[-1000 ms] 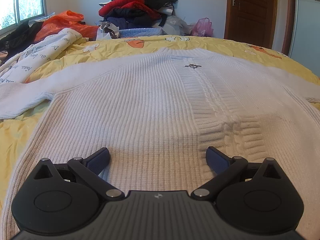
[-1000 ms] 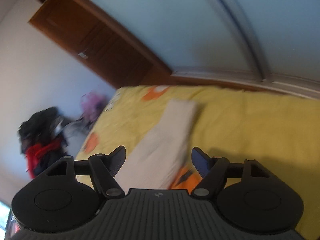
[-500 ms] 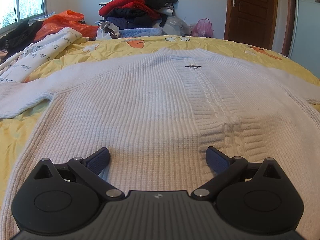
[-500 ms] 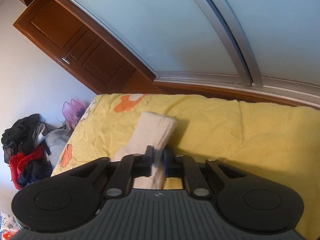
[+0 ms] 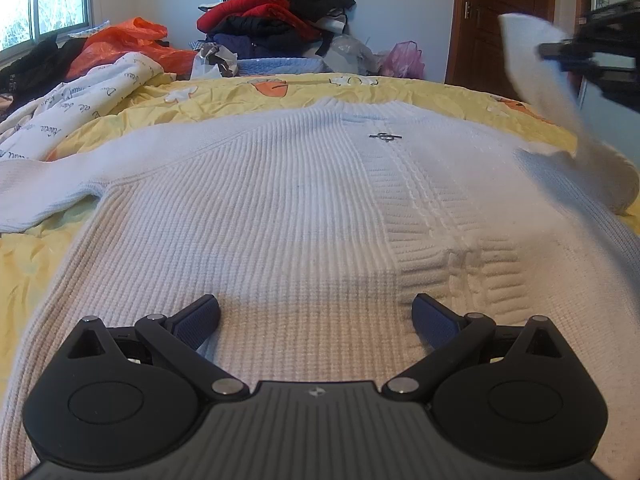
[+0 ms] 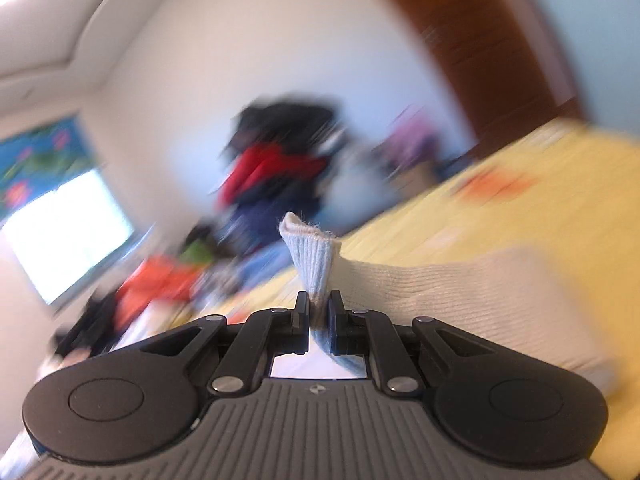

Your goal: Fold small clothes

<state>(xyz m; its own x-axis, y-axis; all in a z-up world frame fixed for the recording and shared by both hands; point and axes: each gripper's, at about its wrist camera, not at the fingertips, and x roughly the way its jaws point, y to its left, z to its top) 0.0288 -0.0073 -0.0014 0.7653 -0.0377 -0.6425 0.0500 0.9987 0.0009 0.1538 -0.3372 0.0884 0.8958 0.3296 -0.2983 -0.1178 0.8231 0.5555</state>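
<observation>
- Clearly, the left hand-held gripper [image 5: 316, 314] has its jaws spread wide with nothing between them; both blue pads [image 5: 198, 320] sit low over the hem end of the white knit sweater [image 5: 280, 208].
- Ahead of that gripper, the sweater lies flat on the yellow bedspread [image 5: 24, 256], neckline at the far end, with a small dark clasp [image 5: 384, 136] on its cabled front strip.
- One sleeve [image 5: 44, 196] lies out to the left of the gripper, resting on the bedspread.
- To the upper right of the left gripper, the right hand-held gripper [image 6: 318, 310] is clamped on the cuff of the other sleeve [image 6: 312, 256], lifted clear of the bed; the cuff sticks up past its fingertips and the rest of the sleeve trails off to its right.
- Beyond the bed, straight ahead of the left gripper, is a pile of clothes [image 5: 276, 20]; a wooden door [image 5: 504, 20] stands to its right, an orange plastic bag [image 5: 120, 40] to its left.
- The right wrist view is heavily blurred around the gripper.
</observation>
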